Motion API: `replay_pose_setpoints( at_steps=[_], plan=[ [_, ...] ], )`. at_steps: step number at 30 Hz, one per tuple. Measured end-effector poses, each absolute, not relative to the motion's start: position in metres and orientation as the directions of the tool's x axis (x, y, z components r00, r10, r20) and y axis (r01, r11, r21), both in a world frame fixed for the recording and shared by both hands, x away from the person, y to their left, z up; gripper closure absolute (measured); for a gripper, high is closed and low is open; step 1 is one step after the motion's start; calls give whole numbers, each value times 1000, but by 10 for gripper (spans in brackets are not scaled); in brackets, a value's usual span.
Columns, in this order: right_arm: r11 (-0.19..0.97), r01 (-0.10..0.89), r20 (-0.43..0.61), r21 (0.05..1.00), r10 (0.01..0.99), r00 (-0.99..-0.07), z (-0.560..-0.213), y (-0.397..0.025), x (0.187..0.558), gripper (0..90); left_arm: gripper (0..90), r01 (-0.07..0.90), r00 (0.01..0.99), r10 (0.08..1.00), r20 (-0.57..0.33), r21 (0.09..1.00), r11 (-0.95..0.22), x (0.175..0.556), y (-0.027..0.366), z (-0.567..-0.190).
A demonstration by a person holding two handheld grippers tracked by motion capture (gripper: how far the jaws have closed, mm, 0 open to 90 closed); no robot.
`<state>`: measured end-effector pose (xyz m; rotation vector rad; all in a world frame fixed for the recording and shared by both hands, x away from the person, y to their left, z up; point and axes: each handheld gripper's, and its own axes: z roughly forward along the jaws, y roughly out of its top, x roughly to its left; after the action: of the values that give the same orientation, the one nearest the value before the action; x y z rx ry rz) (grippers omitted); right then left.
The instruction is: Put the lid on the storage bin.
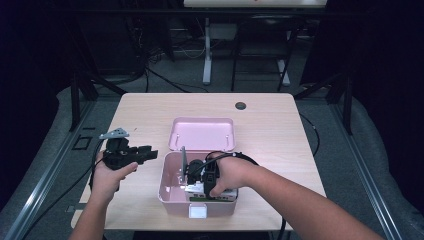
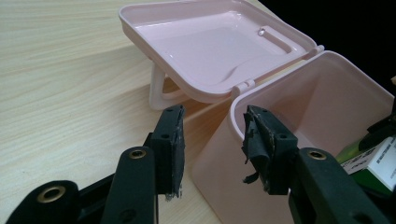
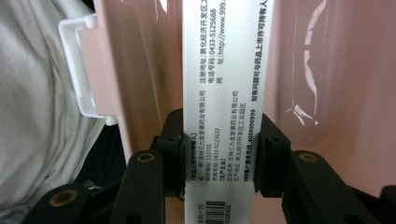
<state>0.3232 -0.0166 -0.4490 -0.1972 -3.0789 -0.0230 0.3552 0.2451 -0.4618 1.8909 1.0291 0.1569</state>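
Two tools at work over one pale wooden desk [image 1: 150, 107].

Right tool [image 1: 202, 175] down inside the pink box [image 1: 170, 197], at about 6 o'clock on the desk, near the front edge. In the right gripper view, pinching a white carton [image 3: 219, 107] between both pads [image 3: 173, 149], narrow face toward the camera, printed text and a barcode running along it. Carton upright between the pink walls of the box, with a white latch [image 3: 81, 70] at 9 o'clock in that view. In the high view, right hand [image 1: 232, 172] wrapped over the tool, with the white carton [image 1: 197, 189] and a green-edged pack [image 1: 200, 198] lying low in the box, touching its front wall.

Left tool [image 1: 145, 154] at 9 o'clock from the box, hovering above the desk, just beside the box's left wall but apart from it. Spread open, gripping nothing: in the left gripper view, a clear gap between the worn pads [image 2: 175, 144], with the box's near corner [image 2: 243, 140] showing beyond the gap. Grey three-cornered plate [image 1: 114, 133] atop this tool, left hand [image 1: 110, 175] beneath.

Lid [image 1: 202, 134] swung fully back toward 12 o'clock, hinged to the box's rear rim, inner face up, propped on its handle [image 2: 156, 93] against the desk. Green and white packs [image 2: 373, 156] visible at 3 o'clock in the left gripper view, inside the box.
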Motion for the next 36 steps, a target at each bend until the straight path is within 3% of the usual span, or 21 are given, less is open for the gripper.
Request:
replay_pose_setpoints(
  at_steps=[36],
  plan=[
    [995, 99, 84, -14, 100, -991, -476, -14, 327, 610, 576, 593, 637, 710, -300, 779, -203, 356, 245, -463]
  ],
)
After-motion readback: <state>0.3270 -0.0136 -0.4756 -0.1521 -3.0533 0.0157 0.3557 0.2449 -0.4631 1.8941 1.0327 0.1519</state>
